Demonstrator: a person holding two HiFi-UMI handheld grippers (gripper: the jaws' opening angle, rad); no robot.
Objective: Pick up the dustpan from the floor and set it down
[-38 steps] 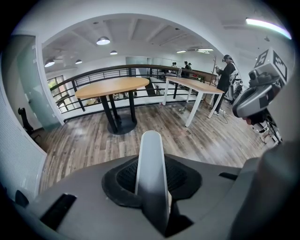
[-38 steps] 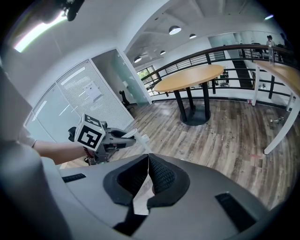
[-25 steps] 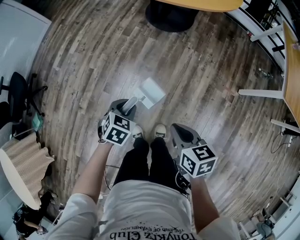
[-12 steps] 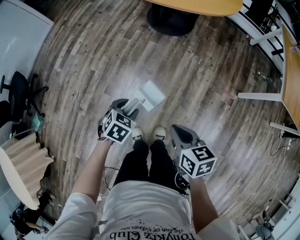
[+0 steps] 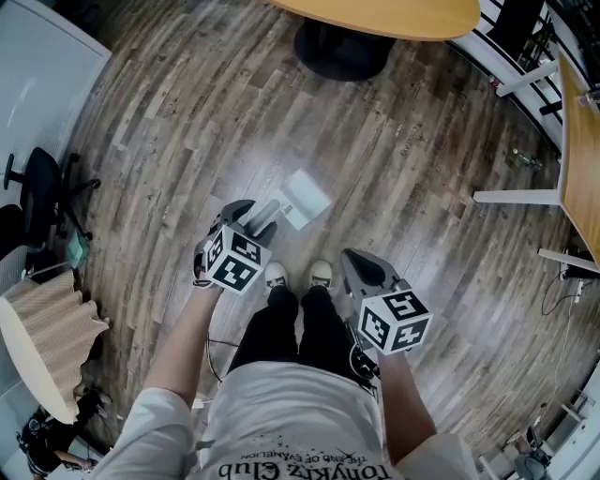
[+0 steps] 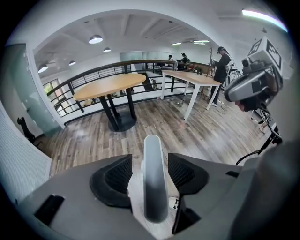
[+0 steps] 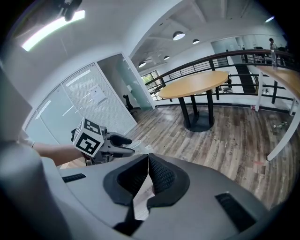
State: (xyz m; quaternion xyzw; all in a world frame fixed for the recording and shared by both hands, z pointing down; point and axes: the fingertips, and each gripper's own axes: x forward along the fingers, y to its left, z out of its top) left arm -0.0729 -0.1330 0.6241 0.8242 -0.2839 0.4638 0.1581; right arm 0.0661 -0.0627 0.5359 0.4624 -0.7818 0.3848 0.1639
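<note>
The white dustpan lies on the wood floor just ahead of the person's shoes, its grey handle slanting back toward me. My left gripper points steeply down over that handle. In the left gripper view the handle stands between the two pads with a gap on each side; the jaws have just been opening and the left gripper is open. My right gripper hangs to the right of the shoes. In its own view the right gripper is shut, with nothing held.
A round wooden table on a black foot stands ahead. White table legs reach in from the right. A black office chair is at the left. The person's shoes stand between the grippers.
The left jaws look wider apart around the handle than a second ago. The dustpan and the right gripper have stayed where they were.
</note>
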